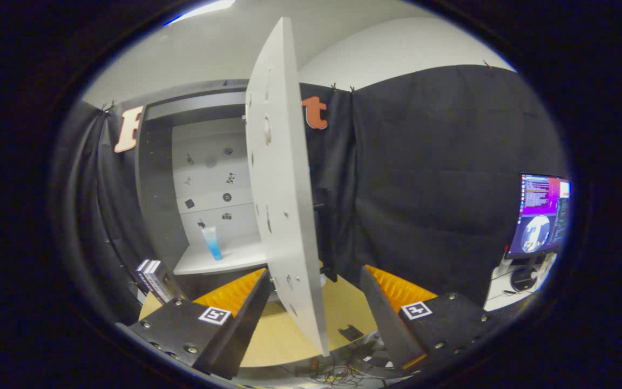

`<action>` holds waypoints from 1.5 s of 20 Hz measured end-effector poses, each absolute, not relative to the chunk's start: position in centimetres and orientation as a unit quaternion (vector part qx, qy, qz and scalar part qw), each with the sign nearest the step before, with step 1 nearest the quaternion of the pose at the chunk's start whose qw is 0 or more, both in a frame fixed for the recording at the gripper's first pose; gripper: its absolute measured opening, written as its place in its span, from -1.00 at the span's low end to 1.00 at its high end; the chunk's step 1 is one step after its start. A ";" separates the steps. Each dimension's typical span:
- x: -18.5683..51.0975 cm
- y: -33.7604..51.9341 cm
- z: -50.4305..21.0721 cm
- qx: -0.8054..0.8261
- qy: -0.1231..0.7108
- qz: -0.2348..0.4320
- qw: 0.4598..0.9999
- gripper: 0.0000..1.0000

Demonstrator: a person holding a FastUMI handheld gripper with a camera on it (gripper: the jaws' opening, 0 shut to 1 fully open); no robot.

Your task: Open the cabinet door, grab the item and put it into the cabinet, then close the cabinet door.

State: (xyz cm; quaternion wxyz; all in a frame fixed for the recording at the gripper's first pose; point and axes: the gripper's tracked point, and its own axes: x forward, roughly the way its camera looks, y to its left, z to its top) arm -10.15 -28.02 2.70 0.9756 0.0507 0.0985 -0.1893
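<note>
The cabinet point(154, 178) stands ahead on the left with its white door point(281, 194) swung wide open, the door's edge turned toward me. A blue and white tube point(211, 243) stands upright on the white shelf point(235, 259) inside. My gripper point(311, 302) is open, and the door's lower edge passes between the two fingers without either pressing on it. The left finger point(238, 294) sits on the cabinet side of the door, the right finger point(392, 294) on the outer side.
A wooden table top point(284, 335) lies below the fingers, with a small dark object point(351, 332) on it. Two small boxes point(154, 278) stand by the cabinet's lower left. A lit monitor point(540, 216) is at the far right. Cables point(338, 373) trail at the table's near edge.
</note>
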 end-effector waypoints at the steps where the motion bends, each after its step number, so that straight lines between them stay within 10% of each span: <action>1: -10.1 -28.9 2.7 0.050 0.101 -0.195 0.974 0.97; 21: -9.2 -31.9 1.7 0.034 0.121 -0.205 0.971 0.95; 30: -8.5 -25.4 1.8 0.035 0.107 -0.104 0.988 0.96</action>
